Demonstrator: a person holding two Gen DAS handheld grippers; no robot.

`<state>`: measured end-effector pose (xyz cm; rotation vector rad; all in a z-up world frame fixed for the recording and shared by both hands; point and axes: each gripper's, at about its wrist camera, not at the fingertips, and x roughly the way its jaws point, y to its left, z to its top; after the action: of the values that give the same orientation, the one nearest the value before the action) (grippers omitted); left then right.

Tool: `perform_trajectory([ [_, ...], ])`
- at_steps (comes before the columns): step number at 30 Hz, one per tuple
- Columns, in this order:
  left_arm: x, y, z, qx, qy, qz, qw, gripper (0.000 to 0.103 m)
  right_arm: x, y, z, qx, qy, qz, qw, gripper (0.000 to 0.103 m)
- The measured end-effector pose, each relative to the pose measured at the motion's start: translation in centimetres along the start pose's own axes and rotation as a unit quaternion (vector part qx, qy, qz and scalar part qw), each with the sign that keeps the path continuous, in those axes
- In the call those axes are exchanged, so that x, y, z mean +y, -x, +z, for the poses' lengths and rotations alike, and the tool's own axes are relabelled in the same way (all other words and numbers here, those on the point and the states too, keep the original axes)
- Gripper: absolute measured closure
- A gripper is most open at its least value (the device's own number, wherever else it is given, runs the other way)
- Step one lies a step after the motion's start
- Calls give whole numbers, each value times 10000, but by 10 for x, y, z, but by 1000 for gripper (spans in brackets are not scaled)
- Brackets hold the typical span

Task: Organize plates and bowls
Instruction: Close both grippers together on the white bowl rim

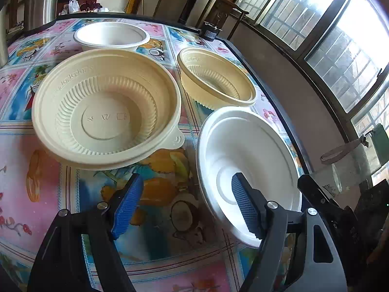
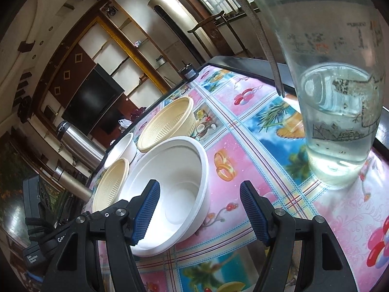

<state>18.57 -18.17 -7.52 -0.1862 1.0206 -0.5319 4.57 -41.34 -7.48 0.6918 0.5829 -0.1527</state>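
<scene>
Approaching: the near white bowl [image 1: 250, 160] is the item in hand; both grippers straddle its rim, one from each side.
Bowl location: it sits on the table [image 1: 80, 189] at the near right corner, close to the dark edge, apart from the other three bowls.
Left gripper [image 1: 187, 206]: jaws wide apart, nothing held; one blue pad hangs over the inside of the white bowl, the other over bare cloth beside it.
Right gripper [image 2: 199, 211]: jaws wide apart, nothing held; its left pad is over the inside of the bowl, its right pad outside the wall.
Step, as judged: stacking has not begun; all four bowls stand separate and empty.
Next move, as judged: one gripper needs to settle with the rim between its pads, close, then lift the bowl clear toward a matching bowl.
Other bowls: large cream bowl [image 1: 107, 107] to the left, small cream bowl [image 1: 216, 77] behind, far white bowl [image 1: 111, 36] at the back.
Hazard: a glass water bottle [image 2: 340, 121], part full, stands just to the right.
Surface: glossy cloth printed with fruit and flower squares.
Room: barred windows [image 1: 328, 24], a wooden chair [image 1: 226, 12], shelving and a dark screen [image 2: 94, 102].
</scene>
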Motion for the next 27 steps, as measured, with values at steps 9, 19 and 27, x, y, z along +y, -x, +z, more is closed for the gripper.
perform_trajectory([
  [9,5,-1,1,79,80,32,9999,29,-6,-1,1,-7,-107,-82,9999,33],
  [19,2,0,-1,35,-37,197,9998,56,-3,-7,2,15,-67,-169,9998,41],
  [27,1,3,-1,-73,-134,289,9995,67,4,-17,-1,121,48,-336,9994,58],
])
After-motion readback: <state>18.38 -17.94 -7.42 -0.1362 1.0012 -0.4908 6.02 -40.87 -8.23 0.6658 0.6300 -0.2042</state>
